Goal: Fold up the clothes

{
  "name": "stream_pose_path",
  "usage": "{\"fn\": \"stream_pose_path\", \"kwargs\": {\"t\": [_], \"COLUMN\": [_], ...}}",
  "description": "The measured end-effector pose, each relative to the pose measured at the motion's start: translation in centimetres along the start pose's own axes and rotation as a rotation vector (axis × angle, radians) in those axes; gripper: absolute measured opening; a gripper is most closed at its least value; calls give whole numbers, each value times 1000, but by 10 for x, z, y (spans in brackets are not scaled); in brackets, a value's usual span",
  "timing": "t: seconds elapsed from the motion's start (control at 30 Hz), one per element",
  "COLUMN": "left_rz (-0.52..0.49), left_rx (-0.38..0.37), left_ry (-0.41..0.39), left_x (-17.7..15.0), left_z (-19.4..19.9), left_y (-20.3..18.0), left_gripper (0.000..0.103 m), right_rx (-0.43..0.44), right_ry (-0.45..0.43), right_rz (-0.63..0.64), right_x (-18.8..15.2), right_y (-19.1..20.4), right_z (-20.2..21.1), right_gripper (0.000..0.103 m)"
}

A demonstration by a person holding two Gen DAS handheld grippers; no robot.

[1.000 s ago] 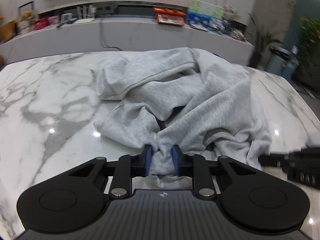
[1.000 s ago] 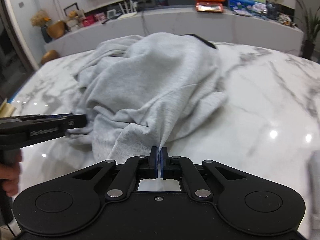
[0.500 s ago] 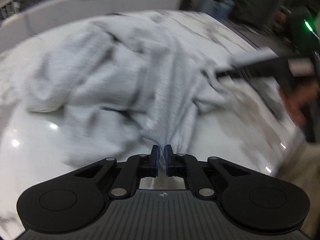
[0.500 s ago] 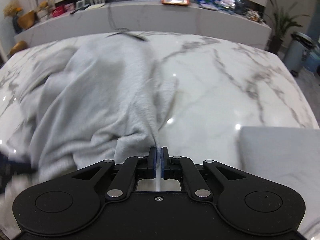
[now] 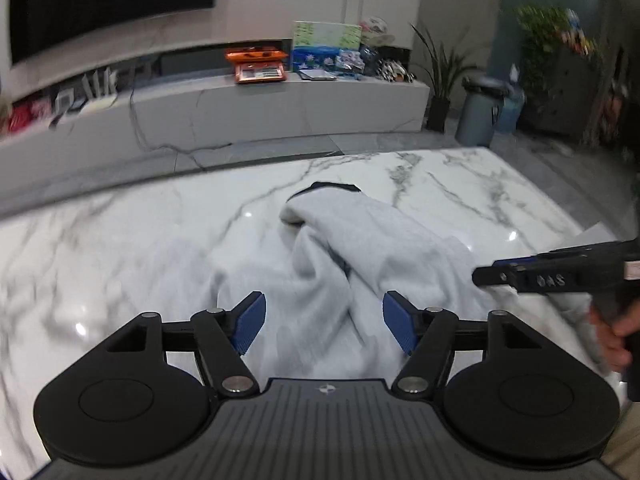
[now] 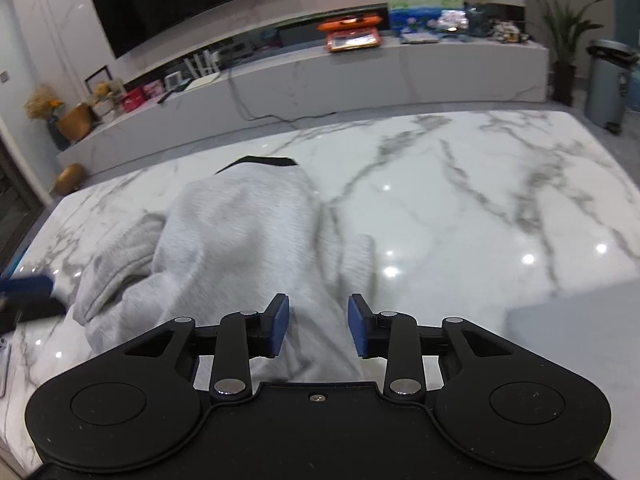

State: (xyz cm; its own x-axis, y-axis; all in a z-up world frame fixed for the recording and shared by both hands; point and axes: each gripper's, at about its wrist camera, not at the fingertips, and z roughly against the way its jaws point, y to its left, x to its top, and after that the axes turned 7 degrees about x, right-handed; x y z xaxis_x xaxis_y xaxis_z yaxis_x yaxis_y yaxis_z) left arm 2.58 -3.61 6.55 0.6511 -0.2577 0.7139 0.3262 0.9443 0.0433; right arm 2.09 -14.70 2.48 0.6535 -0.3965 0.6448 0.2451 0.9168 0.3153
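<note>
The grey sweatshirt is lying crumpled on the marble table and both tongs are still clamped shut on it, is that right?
Not quite. The grey sweatshirt does lie crumpled on the marble table, but both tongs are open. The left wrist view shows the left tongs spread wide above the cloth, and the right wrist view shows the right tongs parted too, gripping nothing.

the worktop is bare marble to the right of and beyond the grey garment, giving open passage there. the garment lies rumpled across the middle, running out to a dark collar at its far end. in the left wrist view, bare marble spreads left of it. the right hand-held gripper reaches in over the garment's right edge, crowding that side. a flat grey object occupies the near right corner.
</note>
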Motion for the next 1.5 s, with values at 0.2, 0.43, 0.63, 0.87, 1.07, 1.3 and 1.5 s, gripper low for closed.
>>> {"fn": "stream_pose_path", "kwargs": {"t": [0.2,0.43,0.63,0.87,1.07,1.3,1.5], "left_rz": [5,48,88,142,157,131,50], "left_rx": [11,137,330,471,559,493,354], "left_ry": [65,-2,16,123,192,204,119], "left_x": [5,0,-13,-40,-60,-57,-29], "left_z": [-39,17,66,71,62,71,89], "left_y": [1,41,87,113,125,134,113], "left_gripper": [16,6,6,6,6,15,53], "right_rx": [37,-29,-127,-176,-134,-105,-48], "right_ry": [54,6,14,81,167,236,206], "right_rz": [38,48,39,51,48,108,188], "right_x": [-6,0,-2,-10,-23,-30,-2], "right_y": [-3,-10,-24,-33,-46,-41,-30], "right_z": [-13,15,30,43,52,67,92], "right_gripper": [6,5,5,5,4,6,13]}}
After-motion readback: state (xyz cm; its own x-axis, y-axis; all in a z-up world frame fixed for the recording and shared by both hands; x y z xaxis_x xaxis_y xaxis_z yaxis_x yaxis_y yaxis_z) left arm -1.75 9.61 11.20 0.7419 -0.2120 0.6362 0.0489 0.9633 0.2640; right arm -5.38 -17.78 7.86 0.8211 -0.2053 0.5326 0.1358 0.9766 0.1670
